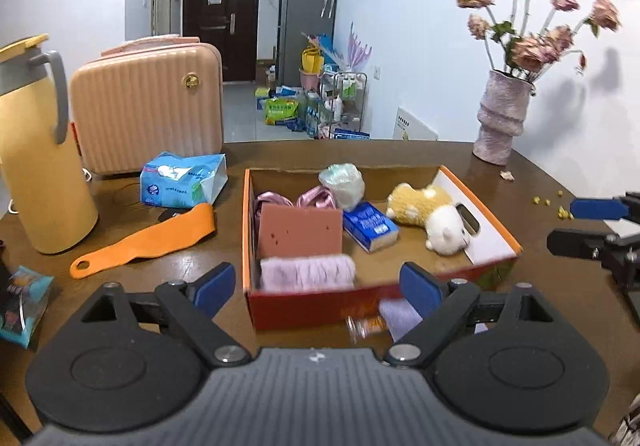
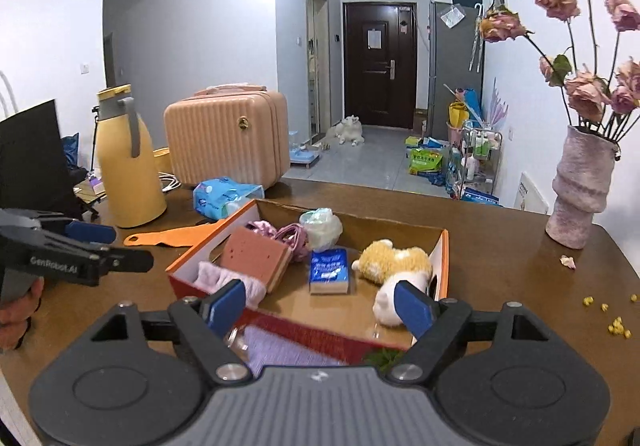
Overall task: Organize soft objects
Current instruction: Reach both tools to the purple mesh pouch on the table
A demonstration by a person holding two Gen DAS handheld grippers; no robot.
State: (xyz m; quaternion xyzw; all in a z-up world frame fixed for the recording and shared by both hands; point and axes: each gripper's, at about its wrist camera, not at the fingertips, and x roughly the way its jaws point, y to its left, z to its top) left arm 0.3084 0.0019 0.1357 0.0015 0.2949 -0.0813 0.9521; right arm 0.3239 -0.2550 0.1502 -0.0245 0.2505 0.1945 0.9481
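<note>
**Soft things boxed, one cloth left outside**

Both sets of jaws are held spread and empty — the left gripper (image 1: 316, 282) and the right gripper (image 2: 320, 302) hang before the box (image 1: 496, 224) on the worktop (image 1: 160, 246). A plush (image 1: 428, 218), a sponge (image 1: 300, 232) and a fluffy cloth (image 1: 306, 272) are seen inside. A lilac cloth (image 2: 280, 350) lies just outside the near wall; it is judged light and limp — best pinched at a bunched fold.

Plush toy (image 1: 430, 216) in box (image 1: 492, 242), tissue pack (image 1: 182, 178) left, vase (image 1: 502, 116) behind right
</note>
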